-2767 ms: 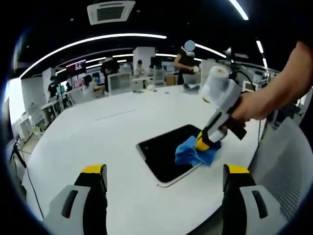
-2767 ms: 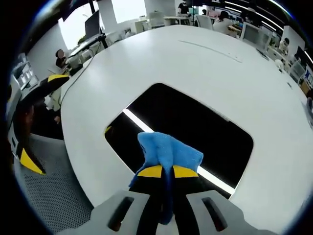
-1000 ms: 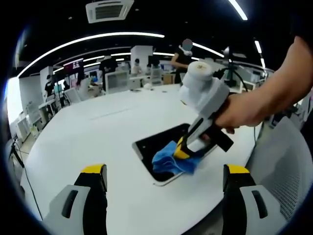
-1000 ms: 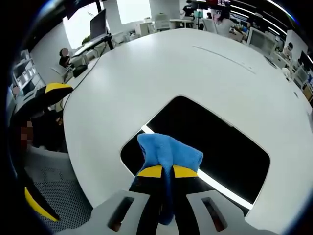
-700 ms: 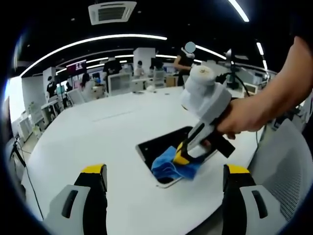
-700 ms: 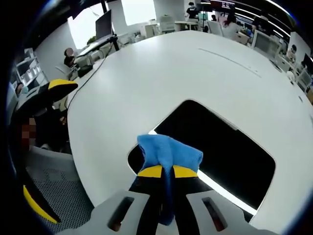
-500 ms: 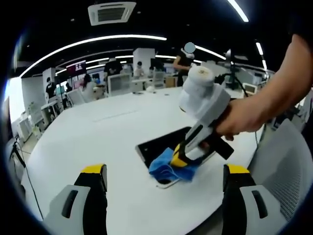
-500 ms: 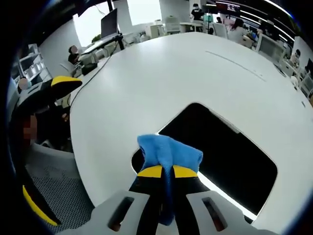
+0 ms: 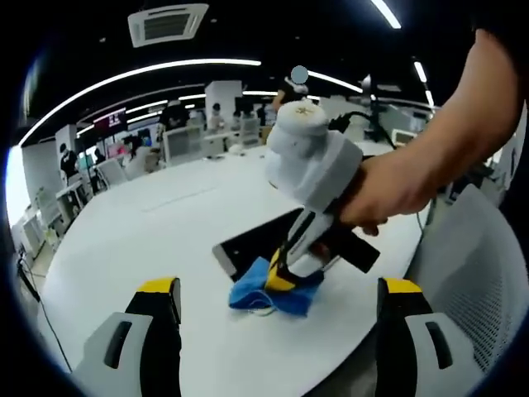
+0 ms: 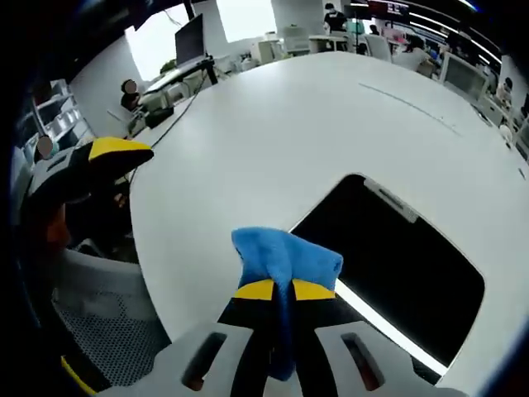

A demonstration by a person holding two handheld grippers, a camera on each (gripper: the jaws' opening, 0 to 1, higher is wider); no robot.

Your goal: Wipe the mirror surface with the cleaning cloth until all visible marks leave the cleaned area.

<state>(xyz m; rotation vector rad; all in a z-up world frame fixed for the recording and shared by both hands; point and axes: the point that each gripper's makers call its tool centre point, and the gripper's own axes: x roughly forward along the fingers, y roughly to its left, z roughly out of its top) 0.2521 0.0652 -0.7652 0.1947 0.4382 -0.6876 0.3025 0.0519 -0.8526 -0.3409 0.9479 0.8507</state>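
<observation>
mirror (image 10: 388, 265) lies just beyond the blue cloth (image 10: 285, 256) clamped in the right gripper (image 10: 283, 291); left gripper (image 9: 277, 289) gapes.

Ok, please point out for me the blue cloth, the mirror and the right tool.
blue cloth (image 10: 285, 258), right gripper view, upper fold.
mirror (image 10: 397, 265), right gripper view, dark glass middle.
right tool (image 9: 281, 283), left gripper view, between its yellow tips.

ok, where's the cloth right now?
The blue cloth is clamped in the right gripper, at the near corner of the mirror on the white table; in the left gripper view it sits centre frame, partly off the mirror's edge.
</observation>
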